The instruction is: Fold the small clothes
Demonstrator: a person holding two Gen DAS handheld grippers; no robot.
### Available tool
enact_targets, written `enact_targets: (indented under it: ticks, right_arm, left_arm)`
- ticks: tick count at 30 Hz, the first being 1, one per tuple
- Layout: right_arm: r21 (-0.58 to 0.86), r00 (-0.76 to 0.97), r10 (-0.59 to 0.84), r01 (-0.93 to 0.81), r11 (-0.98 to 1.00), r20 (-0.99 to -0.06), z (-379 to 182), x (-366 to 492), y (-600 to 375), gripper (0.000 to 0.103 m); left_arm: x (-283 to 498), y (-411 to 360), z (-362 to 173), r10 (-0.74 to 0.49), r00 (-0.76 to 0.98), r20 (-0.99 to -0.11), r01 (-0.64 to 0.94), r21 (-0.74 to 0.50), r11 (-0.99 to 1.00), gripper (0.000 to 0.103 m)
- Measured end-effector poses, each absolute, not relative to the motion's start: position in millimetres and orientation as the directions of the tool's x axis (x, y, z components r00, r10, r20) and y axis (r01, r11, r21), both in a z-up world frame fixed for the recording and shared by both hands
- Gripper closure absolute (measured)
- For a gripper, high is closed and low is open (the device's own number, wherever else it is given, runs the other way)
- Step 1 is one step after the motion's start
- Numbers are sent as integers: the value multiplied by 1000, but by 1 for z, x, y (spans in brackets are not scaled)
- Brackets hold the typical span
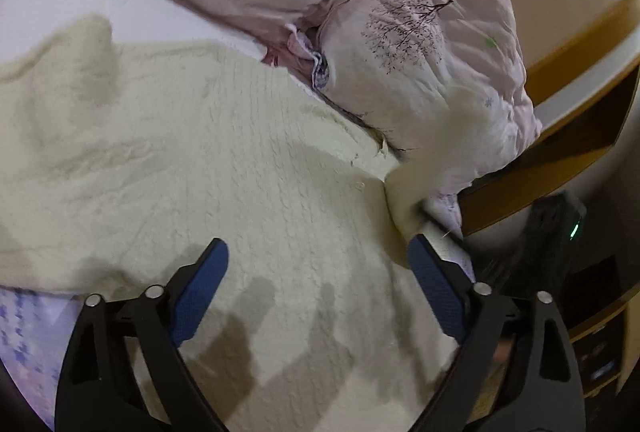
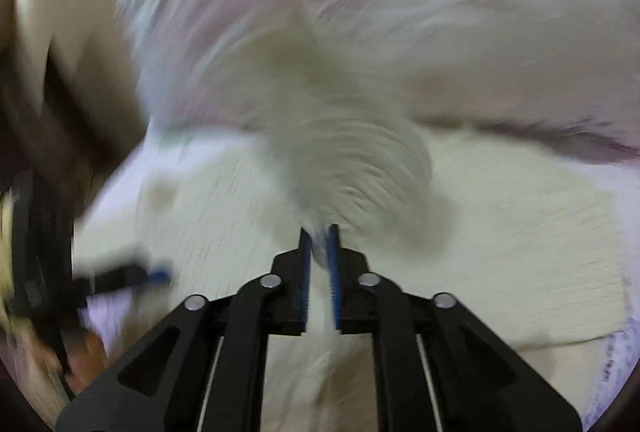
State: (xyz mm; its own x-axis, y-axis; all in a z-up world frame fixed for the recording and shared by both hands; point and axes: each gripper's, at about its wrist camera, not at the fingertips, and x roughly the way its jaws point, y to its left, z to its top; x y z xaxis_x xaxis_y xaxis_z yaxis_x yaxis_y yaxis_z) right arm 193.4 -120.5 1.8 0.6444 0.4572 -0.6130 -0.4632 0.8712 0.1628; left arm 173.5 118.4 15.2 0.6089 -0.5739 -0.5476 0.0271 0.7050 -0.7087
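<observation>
A cream knitted garment [image 1: 224,167] lies spread across the bed, and part of it is bunched and lifted in your right tongs [image 2: 319,232], whose blue pads are pressed together on the fabric; the right view is heavily blurred, so which part you hold cannot be told. Your left tongs [image 1: 318,256] hover just above the cloth, spread wide and holding nothing. This looks like the fold in progress: one side raised to carry across the flat body. The next move calls for laying that held fold down squarely, with the left tongs free to pin or smooth the cloth below. The pink floral quilt [image 1: 420,43] crowds the garment's far edge, touching it, and the bed's edge and wooden furniture [image 1: 580,135] sit close on the left view's right side, so open room lies mostly toward you and toward that view's left.
</observation>
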Motion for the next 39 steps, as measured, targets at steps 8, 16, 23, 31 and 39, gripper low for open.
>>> enact_targets:
  ticks: [8, 16, 23, 31, 39]
  right_arm:
    - [418, 591, 530, -328, 847, -609, -15, 184, -181, 53]
    - [703, 716, 425, 129, 699, -554, -48, 165, -328, 53]
    - [721, 796, 343, 160, 674, -498, -47, 190, -354, 90]
    - [599, 833, 285, 68, 798, -474, -38, 170, -324, 98]
    - [692, 841, 283, 141, 708, -461, -54, 181, -349, 82]
  left_arm:
    - [186, 108, 4, -580, 560, -591, -45, -721, 691, 17]
    - [203, 96, -2, -594, 537, -599, -111, -748, 654, 44]
    - [229, 83, -1, -556, 537, -635, -76, -693, 717, 95]
    - [223, 96, 21, -402, 628, -666, -34, -539, 841, 97]
    - [221, 97, 3, -366, 585, -723, -84, -503, 860, 97]
